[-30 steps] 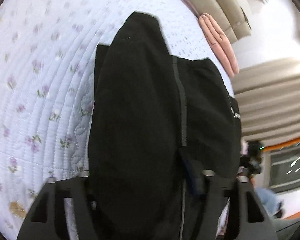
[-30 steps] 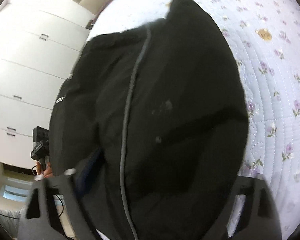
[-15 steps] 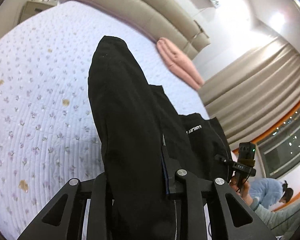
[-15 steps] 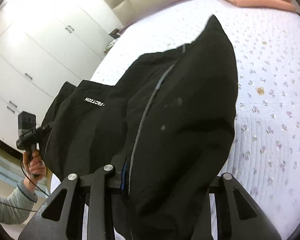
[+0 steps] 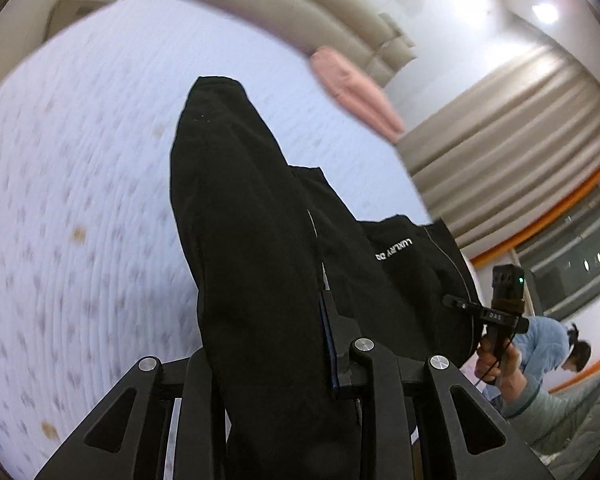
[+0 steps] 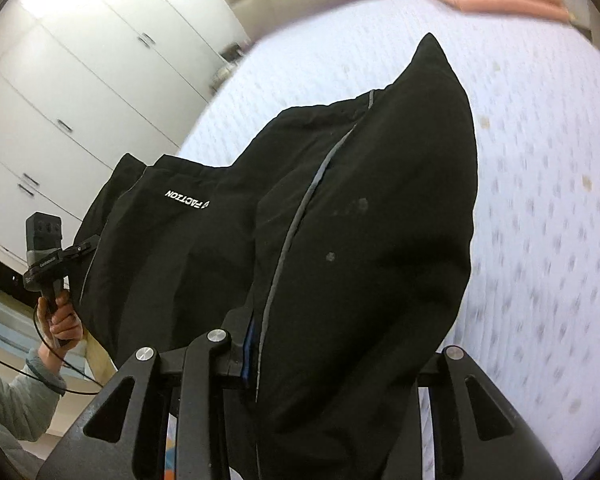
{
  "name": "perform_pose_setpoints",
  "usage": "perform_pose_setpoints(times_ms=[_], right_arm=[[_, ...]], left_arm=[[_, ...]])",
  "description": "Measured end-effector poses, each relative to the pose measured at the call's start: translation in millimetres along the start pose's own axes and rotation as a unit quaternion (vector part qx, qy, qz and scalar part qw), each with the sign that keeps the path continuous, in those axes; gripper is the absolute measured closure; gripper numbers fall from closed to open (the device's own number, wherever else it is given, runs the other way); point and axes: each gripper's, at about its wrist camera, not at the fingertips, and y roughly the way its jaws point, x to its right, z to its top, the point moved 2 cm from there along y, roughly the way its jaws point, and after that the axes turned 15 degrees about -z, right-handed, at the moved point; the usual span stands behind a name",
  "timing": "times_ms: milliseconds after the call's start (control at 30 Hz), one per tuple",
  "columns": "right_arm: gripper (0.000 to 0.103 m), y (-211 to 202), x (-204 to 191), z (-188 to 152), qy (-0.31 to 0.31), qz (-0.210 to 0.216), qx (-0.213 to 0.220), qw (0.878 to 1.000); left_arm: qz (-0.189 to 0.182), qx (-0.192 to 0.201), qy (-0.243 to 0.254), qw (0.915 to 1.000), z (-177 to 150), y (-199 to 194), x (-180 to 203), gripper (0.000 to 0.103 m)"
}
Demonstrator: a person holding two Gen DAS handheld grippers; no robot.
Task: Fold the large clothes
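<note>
Black trousers (image 5: 252,248) with a grey side stripe and white lettering hang stretched between my two grippers above the bed. My left gripper (image 5: 276,344) is shut on one end of the fabric, which drapes over its fingers and hides the tips. My right gripper (image 6: 324,344) is shut on the other end of the same trousers (image 6: 364,216), fingertips also hidden. In the left wrist view the right gripper (image 5: 496,312) shows at the garment's far edge, held by a hand. In the right wrist view the left gripper (image 6: 56,256) shows likewise.
A bed with a white, purple-flowered quilt (image 5: 80,208) lies below and ahead. A folded pink item (image 5: 356,92) lies by the padded headboard (image 5: 284,8). White wardrobes (image 6: 60,92) stand on one side, curtains (image 5: 512,140) on the other. Another person (image 5: 548,344) bends nearby.
Both grippers have lifted and tilted up with the trousers. The view swung from looking down on the quilt to looking along the bed, and the garment now hangs raised between them.
</note>
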Motion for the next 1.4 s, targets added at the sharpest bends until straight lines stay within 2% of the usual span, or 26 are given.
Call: perform_pose_setpoints(times_ms=[67,100,133,167,200,233,267,300,367,467,533,567,633,700,767,833,867,967,1000,1100,1233,1400], right_arm=[[0.064,34.5,1.5,-17.0,-0.002,-0.023,-0.028,0.999],[0.064,51.1,8.4,-25.1,0.007,-0.038,-0.043,0.998],[0.060,65.4,17.7,-33.9,0.027,-0.044,-0.058,0.997],[0.051,76.2,29.0,-41.8,0.052,-0.038,-0.067,0.996],[0.044,82.5,37.0,-47.0,0.070,-0.032,-0.071,0.994],[0.036,90.8,48.8,-54.9,0.099,-0.028,-0.077,0.992],[0.030,94.7,55.3,-59.1,0.115,-0.022,-0.080,0.990],[0.028,96.1,59.6,-61.3,0.122,-0.020,-0.078,0.989],[0.023,95.1,67.0,-63.8,0.127,-0.031,-0.080,0.988],[0.023,84.3,86.9,-76.6,0.122,-0.062,-0.085,0.987],[0.023,68.4,79.9,-71.5,0.113,-0.115,-0.077,0.984],[0.022,54.4,77.7,-76.1,0.100,-0.138,-0.069,0.983],[0.020,27.5,52.6,-66.0,0.032,-0.206,-0.036,0.977],[0.020,6.6,18.4,-50.5,-0.034,-0.231,-0.012,0.972],[0.020,5.3,-21.6,-34.8,-0.066,-0.211,0.005,0.975],[0.020,15.9,-48.9,-27.1,-0.062,-0.163,0.009,0.985],[0.020,31.7,-65.7,-24.3,-0.062,-0.131,0.000,0.989],[0.022,71.5,-89.8,-29.6,-0.075,-0.130,-0.010,0.989],[0.023,91.8,-103.7,-24.2,-0.072,-0.127,-0.023,0.989],[0.025,140.3,-97.4,-34.3,-0.050,-0.132,-0.079,0.987],[0.024,158.7,-93.0,-35.5,-0.042,-0.126,-0.088,0.987],[0.025,141.7,-100.2,-24.3,-0.030,-0.119,-0.104,0.987]], left_arm=[[0.008,-0.006,-0.042,0.9991,-20.7,14.3,-39.4,0.077],[0.024,-0.008,-0.075,0.9969,-33.2,19.4,-68.1,0.074],[0.031,-0.006,-0.123,0.9919,-47.0,21.8,-100.7,0.064],[0.019,0.001,-0.160,0.9870,-56.8,22.2,-124.5,0.056],[-0.016,0.017,-0.212,0.9769,-69.6,20.6,-149.5,0.038],[-0.068,0.040,-0.260,0.9624,-81.0,18.6,-168.9,0.036],[-0.082,0.045,-0.263,0.9603,-83.2,16.0,-172.6,0.037],[-0.072,0.037,-0.253,0.9640,-80.1,14.6,-169.7,0.037],[-0.020,0.011,-0.210,0.9774,-66.9,8.7,-153.8,0.037],[0.026,0.003,-0.181,0.9831,-52.5,-12.2,-135.8,0.040],[0.058,0.027,-0.161,0.9848,-42.5,-38.6,-115.3,0.040],[0.071,0.038,-0.149,0.9856,-38.9,-49.1,-102.4,0.040],[0.099,0.056,-0.116,0.9868,-34.8,-68.9,-70.4,0.040],[0.133,0.048,-0.076,0.9871,-20.4,-63.0,-34.5,0.040],[0.131,0.029,-0.053,0.9895,-21.7,-48.0,-10.5,0.040],[0.111,0.010,-0.039,0.9929,-30.8,-27.9,9.6,0.040],[0.115,0.001,-0.030,0.9930,-36.3,-13.1,19.1,0.040],[0.165,-0.043,-0.009,0.9853,-57.5,48.4,31.3,0.040],[0.181,-0.059,-0.004,0.9817,-65.9,69.8,29.9,0.040],[0.230,-0.090,-0.019,0.9689,-88.3,112.4,5.1,0.037],[0.267,-0.078,-0.021,0.9603,-91.8,119.4,6.7,0.035],[0.271,-0.057,-0.024,0.9605,-96.2,88.8,41.9,0.035]])
